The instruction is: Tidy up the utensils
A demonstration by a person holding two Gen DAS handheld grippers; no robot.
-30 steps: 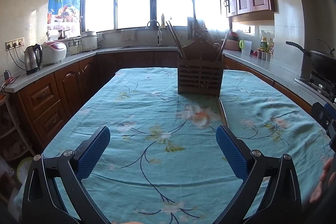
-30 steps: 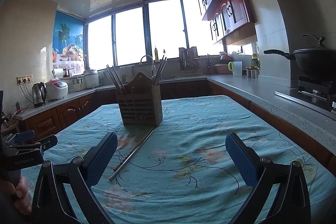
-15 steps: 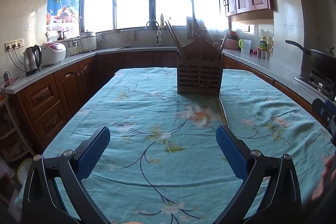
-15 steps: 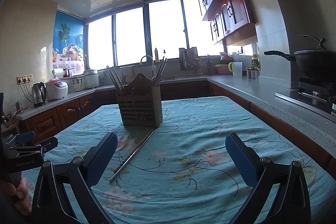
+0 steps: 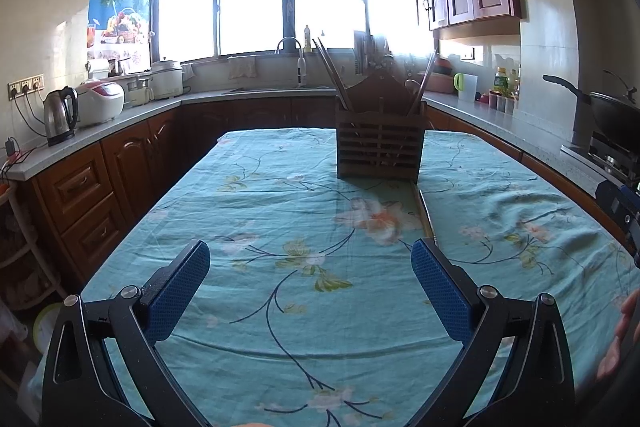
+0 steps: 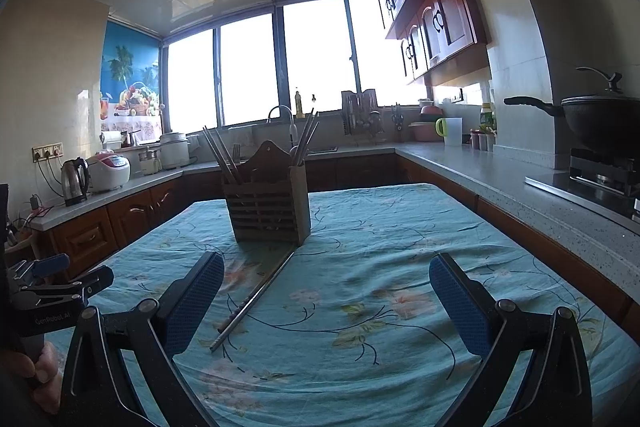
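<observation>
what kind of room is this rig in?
A home kitchen, most likely. A sink tap sits under the windows, a wok on a gas stove at the right, and a kettle and rice cooker on the counter. The cloth-covered table holds a wooden utensil holder.

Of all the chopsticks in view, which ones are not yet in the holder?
The metal chopsticks lying flat on the tablecloth, in front of the wooden holder. The others stand upright inside it.

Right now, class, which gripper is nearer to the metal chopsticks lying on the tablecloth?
Right. The chopsticks lie just ahead of the right gripper, near its left finger; the left gripper sits to their left.
</observation>
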